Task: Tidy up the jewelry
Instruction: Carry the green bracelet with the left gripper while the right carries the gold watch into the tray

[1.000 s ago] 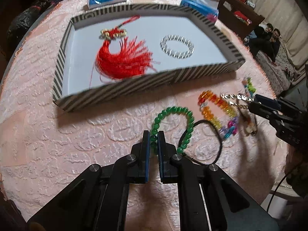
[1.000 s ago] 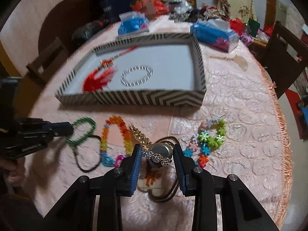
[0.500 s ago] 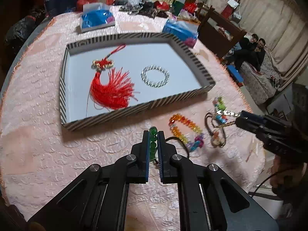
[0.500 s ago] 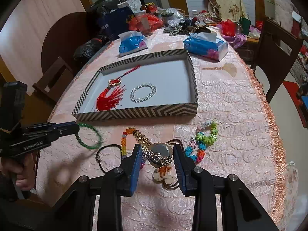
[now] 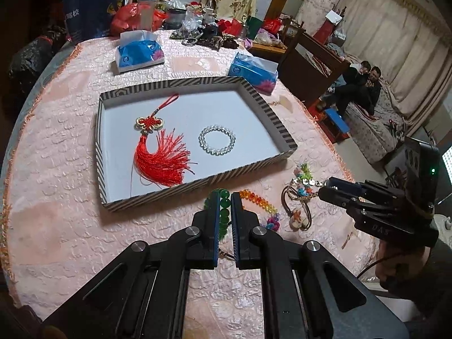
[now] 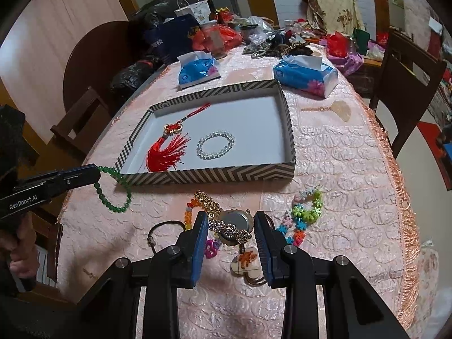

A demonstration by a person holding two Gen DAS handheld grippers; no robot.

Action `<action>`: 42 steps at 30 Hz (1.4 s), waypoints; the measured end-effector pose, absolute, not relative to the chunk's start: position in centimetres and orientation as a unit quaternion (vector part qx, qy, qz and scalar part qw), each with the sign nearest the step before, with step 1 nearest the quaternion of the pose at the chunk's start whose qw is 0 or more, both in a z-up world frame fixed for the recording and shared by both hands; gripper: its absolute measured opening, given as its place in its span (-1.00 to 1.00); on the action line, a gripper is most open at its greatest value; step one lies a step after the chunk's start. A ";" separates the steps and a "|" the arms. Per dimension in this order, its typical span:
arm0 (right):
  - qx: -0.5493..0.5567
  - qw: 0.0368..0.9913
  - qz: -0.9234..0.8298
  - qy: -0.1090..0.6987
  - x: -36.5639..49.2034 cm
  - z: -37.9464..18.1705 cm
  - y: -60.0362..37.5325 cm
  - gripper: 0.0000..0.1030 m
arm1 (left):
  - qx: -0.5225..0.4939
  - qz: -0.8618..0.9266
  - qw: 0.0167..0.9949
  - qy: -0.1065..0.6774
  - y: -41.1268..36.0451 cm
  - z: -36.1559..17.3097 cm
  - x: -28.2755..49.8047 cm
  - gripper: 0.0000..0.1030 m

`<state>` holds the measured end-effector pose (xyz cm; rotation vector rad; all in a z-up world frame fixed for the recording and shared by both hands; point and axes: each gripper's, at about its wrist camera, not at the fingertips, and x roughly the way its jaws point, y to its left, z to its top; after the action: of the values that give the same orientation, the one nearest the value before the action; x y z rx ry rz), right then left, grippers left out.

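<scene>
Pink quilted cloth covers the table (image 6: 339, 169), and it gives the loose pieces a soft bed, so nothing has rolled off toward the fringe. On it sits the striped tray (image 6: 209, 175), shallow-walled and open on top, which looks like the collecting place: the red tassel charm (image 6: 166, 152) and the clear bead bracelet (image 6: 216, 144) already lie inside it, apart from each other so they don't tangle.

Your left gripper (image 5: 224, 197) is pinched nearly closed on the green bead bracelet (image 6: 113, 186). You hold it by a few beads at one end, so the rest hangs free as a loop just outside the tray's near left corner, clear of the cloth. That grip suits a drop over the wall.

Your right gripper (image 6: 228, 223) stands at a middling width around the gold rhinestone watch (image 6: 230, 223), with its band trailing toward the tray. Whether the pads truly press on it I cannot tell; from the left view the chain seems to hang from the tips.

Still on the cloth below: the rainbow bead bracelet (image 5: 258, 202), the flower bead bracelet (image 6: 306, 207), a black cord loop (image 6: 166, 224) and a small orange charm (image 6: 245, 260).
</scene>
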<state>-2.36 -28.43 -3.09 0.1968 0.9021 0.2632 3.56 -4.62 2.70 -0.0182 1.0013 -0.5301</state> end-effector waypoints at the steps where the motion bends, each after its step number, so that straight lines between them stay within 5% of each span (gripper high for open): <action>1: 0.094 0.887 0.127 0.433 -2.3 -3.0 -28.4 -0.38 | -0.010 -0.251 0.844 0.473 -4.6 2.8 3.7 -0.88; 19: 0.079 0.897 0.134 0.413 2.6 -0.4 -28.4 -0.38 | -0.029 -0.222 0.868 0.442 -5.1 5.3 10.9 -0.88; 42: 0.125 0.860 0.139 0.476 12.9 -5.8 -27.4 -0.38 | -0.014 -0.152 0.837 0.526 -5.4 -5.0 18.2 -0.88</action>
<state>12.86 -27.39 -5.83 0.2618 0.9985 0.2915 18.22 -5.40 -5.03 -0.0290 1.1133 -0.3213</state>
